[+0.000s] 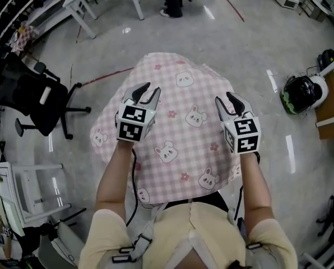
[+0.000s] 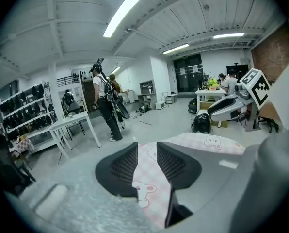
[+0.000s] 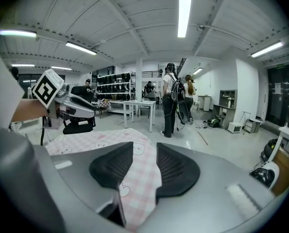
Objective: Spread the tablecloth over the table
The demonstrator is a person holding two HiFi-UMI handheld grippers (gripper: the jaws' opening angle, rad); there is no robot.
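Closest to the lens in the head view is the person's pale yellow shirt [image 1: 192,234], crossed by harness straps, with both forearms reaching forward from it. The left claw [image 1: 147,92] and the right claw [image 1: 227,101] each sit on the tablecloth [image 1: 184,133], a pink checked sheet printed with small cartoon animal faces and flowers. It lies between and beyond them, above the grey floor [image 1: 212,32]. Its outline is rounded and uneven, with one corner drooping at the left. Whatever is under it is hidden, so I cannot tell whether the surface is beneath.

Seen from the left gripper view, that claw's jaws stand only narrowly apart. A fold of the cloth fills the gap from pad to pad, so the claw is clamped on fabric. Past the tips the sheet runs on toward the other gripper, and a standing person [image 2: 105,106] waits by a white table [image 2: 72,125] well behind.

From the right gripper view the picture matches: the jaws are drawn in on a pinch of the checked cloth, which hangs down between them.

By my reading the task is at an early or middle stage. The cloth is gripped at two points but not yet pulled flat, squared or smoothed.

No brand or word is legible. The marker cubes [image 1: 135,123] carry only black-and-white square patterns.
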